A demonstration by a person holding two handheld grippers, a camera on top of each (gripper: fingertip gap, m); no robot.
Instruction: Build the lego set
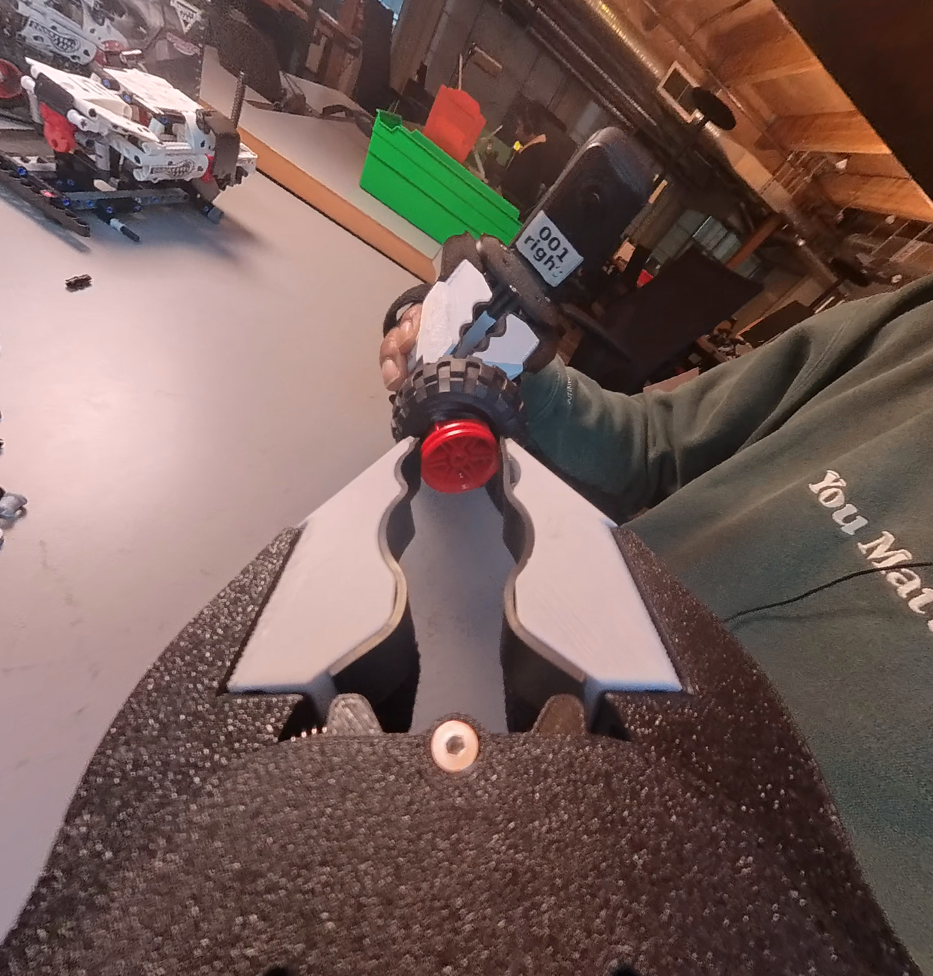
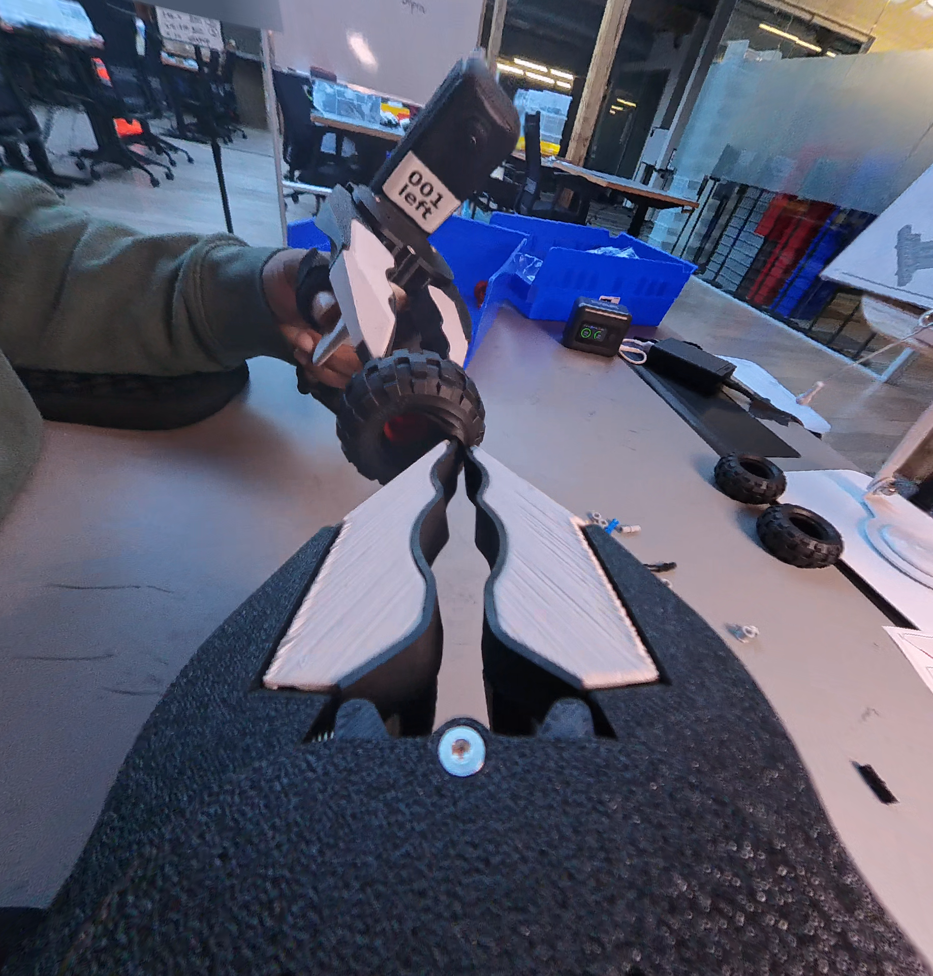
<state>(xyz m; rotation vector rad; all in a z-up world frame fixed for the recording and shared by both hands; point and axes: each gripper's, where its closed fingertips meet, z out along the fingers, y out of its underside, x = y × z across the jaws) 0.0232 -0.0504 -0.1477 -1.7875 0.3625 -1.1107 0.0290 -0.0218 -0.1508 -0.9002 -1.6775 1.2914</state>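
Now pinching red hub (image 1: 458, 463) in left gripper (image 1: 459, 470), right gripper (image 2: 462, 449) nipping tyre (image 2: 411, 412) wall; shared axle line, pushing together next.

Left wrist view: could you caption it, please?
Left gripper holds red hub; right gripper holds tyre.

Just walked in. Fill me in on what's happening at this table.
A person is building a lego truck with two handheld grippers. The left gripper clamps a red wheel hub; the right gripper pinches the black tire, and the hub sits partly inside it. The white truck body waits on the table, and two spare tires lie off to the right.
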